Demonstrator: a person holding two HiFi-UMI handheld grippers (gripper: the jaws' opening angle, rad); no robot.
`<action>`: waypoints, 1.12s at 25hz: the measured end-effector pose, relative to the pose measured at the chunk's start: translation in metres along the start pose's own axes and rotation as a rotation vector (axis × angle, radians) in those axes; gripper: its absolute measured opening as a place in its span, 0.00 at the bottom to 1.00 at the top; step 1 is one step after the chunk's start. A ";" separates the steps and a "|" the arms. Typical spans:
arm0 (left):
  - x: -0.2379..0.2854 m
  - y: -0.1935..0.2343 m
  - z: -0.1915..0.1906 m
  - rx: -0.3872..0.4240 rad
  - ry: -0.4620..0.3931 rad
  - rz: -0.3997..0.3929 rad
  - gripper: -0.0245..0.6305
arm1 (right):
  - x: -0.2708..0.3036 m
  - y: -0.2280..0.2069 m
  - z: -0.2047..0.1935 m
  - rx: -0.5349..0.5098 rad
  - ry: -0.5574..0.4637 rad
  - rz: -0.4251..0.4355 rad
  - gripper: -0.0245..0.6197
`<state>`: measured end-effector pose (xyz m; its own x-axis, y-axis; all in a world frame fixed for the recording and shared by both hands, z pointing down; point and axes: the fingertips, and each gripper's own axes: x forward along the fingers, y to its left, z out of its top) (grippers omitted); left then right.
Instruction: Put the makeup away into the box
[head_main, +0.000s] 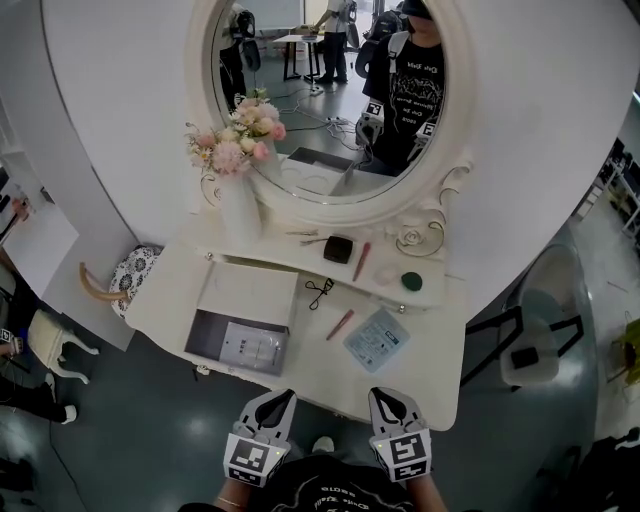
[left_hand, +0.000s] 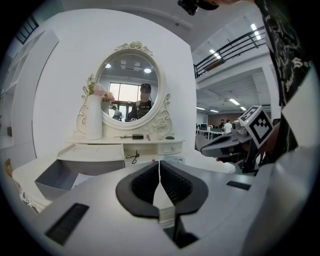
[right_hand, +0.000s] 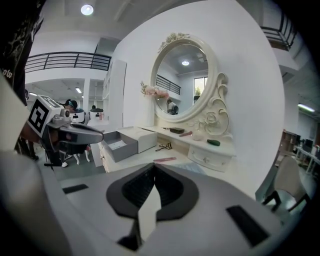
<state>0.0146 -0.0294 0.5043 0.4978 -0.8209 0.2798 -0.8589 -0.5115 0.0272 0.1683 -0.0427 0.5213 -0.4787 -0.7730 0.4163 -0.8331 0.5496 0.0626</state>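
Note:
An open grey box with a white card inside sits at the left of the white vanity top, its pale lid behind it. On the raised shelf lie a black compact, a pink tube and a green round piece. On the lower top lie a black eyelash curler, a pink stick and a clear packet. My left gripper and right gripper hover side by side in front of the table's near edge, both shut and empty. The box also shows in the right gripper view.
A white vase of pink flowers stands at the shelf's left, under the oval mirror. A chair stands to the right of the vanity and a patterned stool to its left. A wall rises behind the vanity.

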 end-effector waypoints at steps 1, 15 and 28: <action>0.001 0.000 0.000 -0.001 0.001 0.000 0.07 | 0.000 0.000 -0.001 0.002 0.004 0.000 0.05; 0.022 0.016 0.004 -0.010 0.015 -0.045 0.07 | 0.017 -0.008 -0.008 0.047 0.071 -0.033 0.05; 0.053 0.056 0.025 0.018 -0.005 -0.134 0.07 | 0.059 -0.013 0.015 0.063 0.085 -0.086 0.05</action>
<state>-0.0043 -0.1078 0.4970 0.6088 -0.7458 0.2704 -0.7821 -0.6213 0.0474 0.1471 -0.1002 0.5313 -0.3815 -0.7854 0.4875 -0.8872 0.4591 0.0453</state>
